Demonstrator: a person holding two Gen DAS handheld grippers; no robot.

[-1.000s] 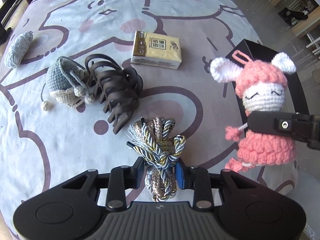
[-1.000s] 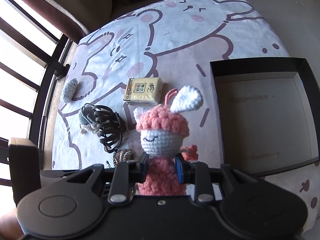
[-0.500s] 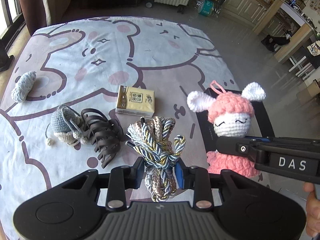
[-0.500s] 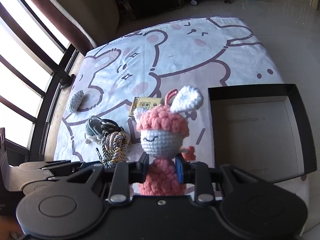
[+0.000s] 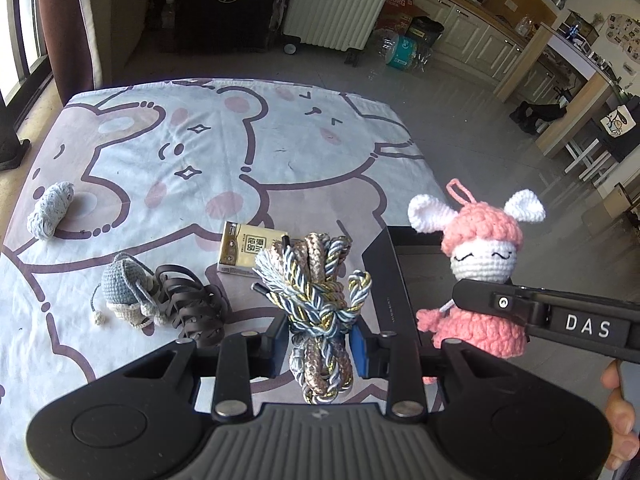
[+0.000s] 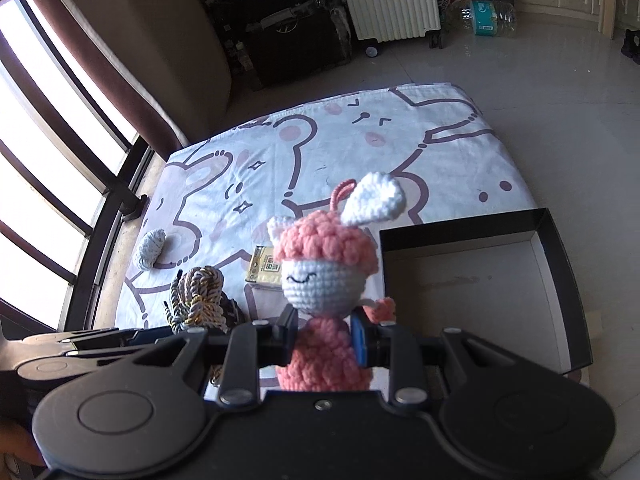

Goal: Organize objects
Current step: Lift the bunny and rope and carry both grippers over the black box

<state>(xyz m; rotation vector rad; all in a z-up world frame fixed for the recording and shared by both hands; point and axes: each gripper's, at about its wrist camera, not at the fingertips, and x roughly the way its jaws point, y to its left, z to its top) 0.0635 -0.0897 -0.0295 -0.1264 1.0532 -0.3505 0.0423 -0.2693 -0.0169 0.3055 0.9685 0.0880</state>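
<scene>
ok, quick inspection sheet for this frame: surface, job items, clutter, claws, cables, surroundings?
Surface: bear-print cloth on a table.
Job's things: rope bundle, pink crochet doll, black box with nothing seen inside; tissue pack, hair clip, grey crochet pouch, pale yarn ball lying on the cloth.
Clutter: nothing seen.
Claws: left claw shut on rope bundle; right claw shut on doll.
Cables: nothing seen.
Surroundings: radiator, window, tiled floor.

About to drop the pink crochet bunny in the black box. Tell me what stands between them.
Nothing visible. The right tongs hold the pink crochet bunny in the air just left of the black box, whose inside shows nothing in it. The rope bundle in the left tongs hangs on the far side, away from the box.
</scene>
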